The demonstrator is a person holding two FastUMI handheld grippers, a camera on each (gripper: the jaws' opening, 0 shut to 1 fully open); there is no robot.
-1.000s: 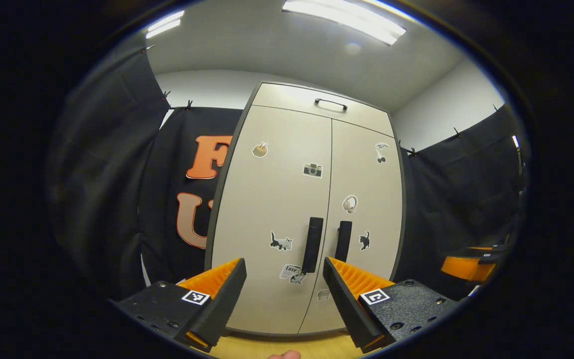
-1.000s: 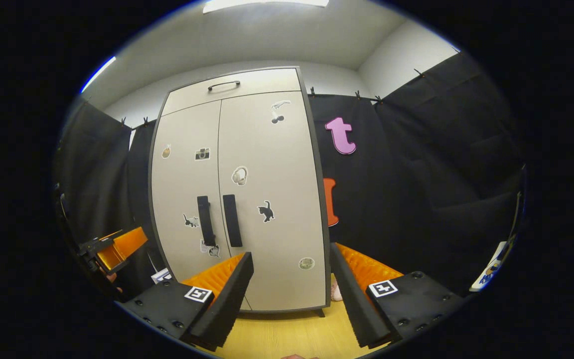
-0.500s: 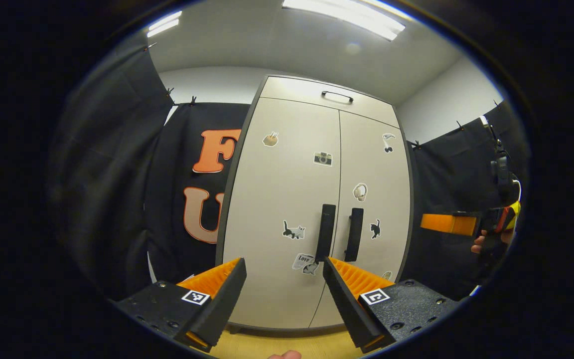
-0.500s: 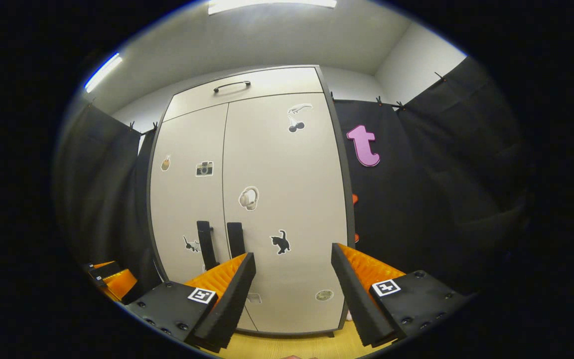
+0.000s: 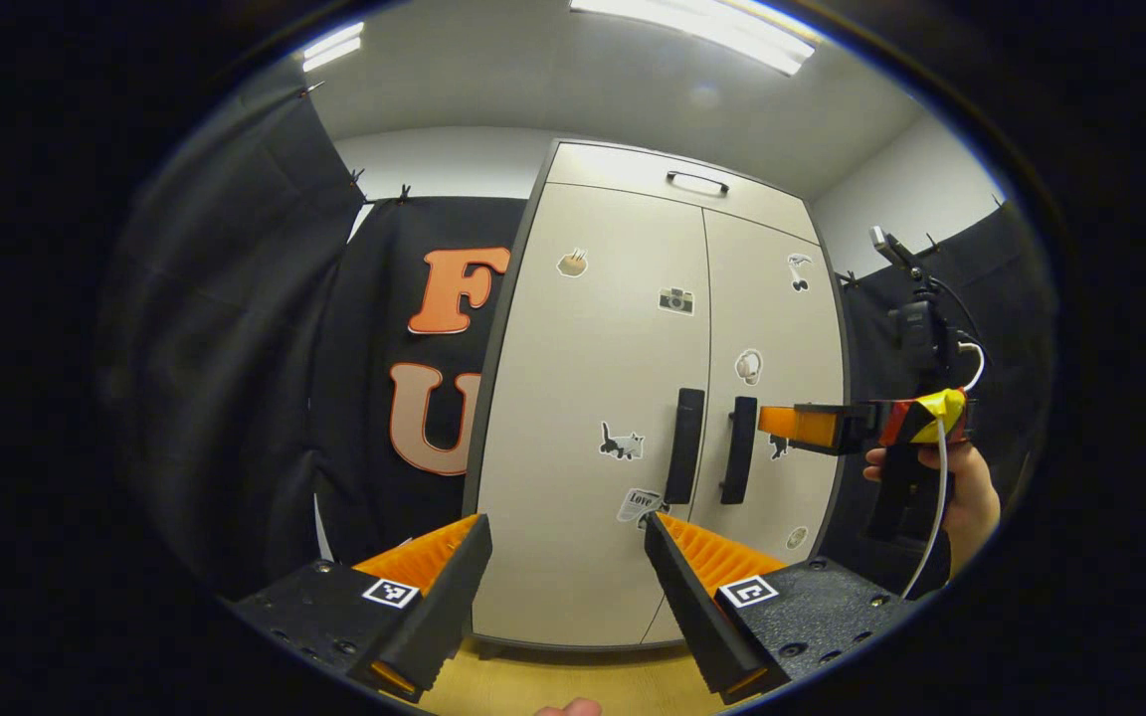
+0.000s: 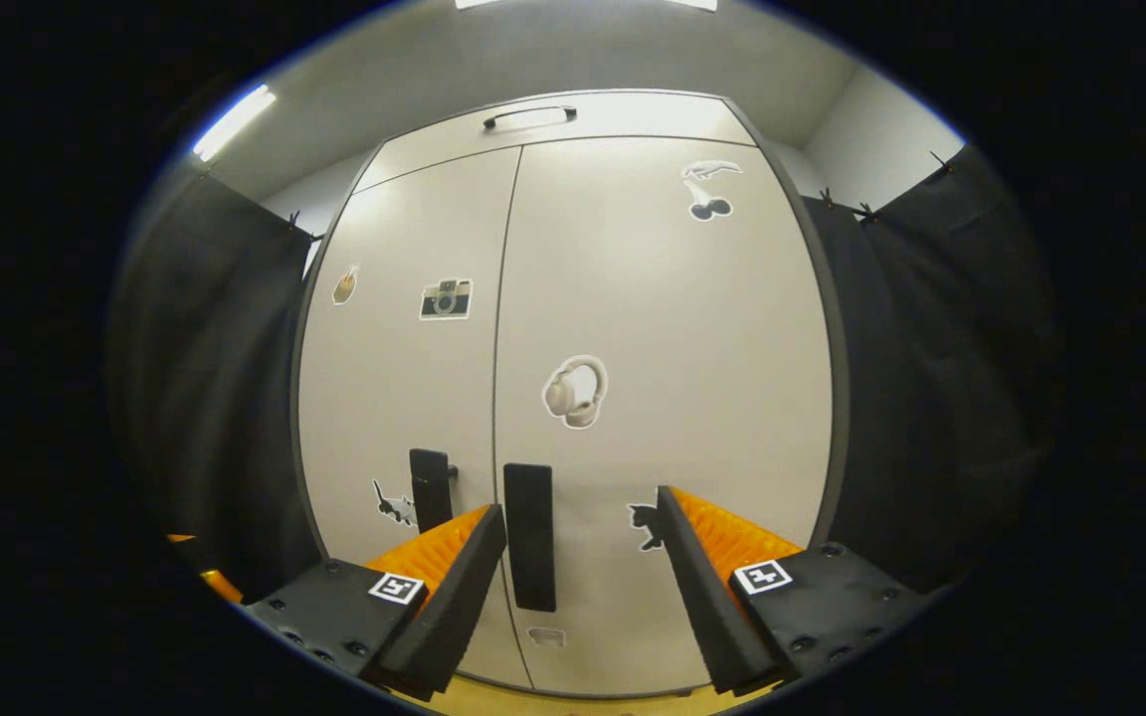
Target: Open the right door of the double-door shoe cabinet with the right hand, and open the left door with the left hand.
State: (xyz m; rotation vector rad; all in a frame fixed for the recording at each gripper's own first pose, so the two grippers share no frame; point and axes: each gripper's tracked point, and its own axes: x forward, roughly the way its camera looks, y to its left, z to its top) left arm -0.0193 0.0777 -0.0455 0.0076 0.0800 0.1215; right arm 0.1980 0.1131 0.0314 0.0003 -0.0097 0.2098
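A pale double-door shoe cabinet stands ahead with both doors closed. Two dark upright handles flank the centre seam: the left door handle and the right door handle. My left gripper is open, some way back from the cabinet, below the left door. My right gripper is open and close to the right door, with the right handle between its fingers' lines but apart from them. In the left gripper view the right gripper reaches toward the right handle, held by a hand.
Black cloth walls stand on both sides of the cabinet. A top flap with a small handle sits above the doors. Yellow wooden floor lies in front of the cabinet.
The right gripper has risen and moved in close to the right door, its handle now between the fingers' lines. The left gripper drifted slightly left; both doors remain closed.
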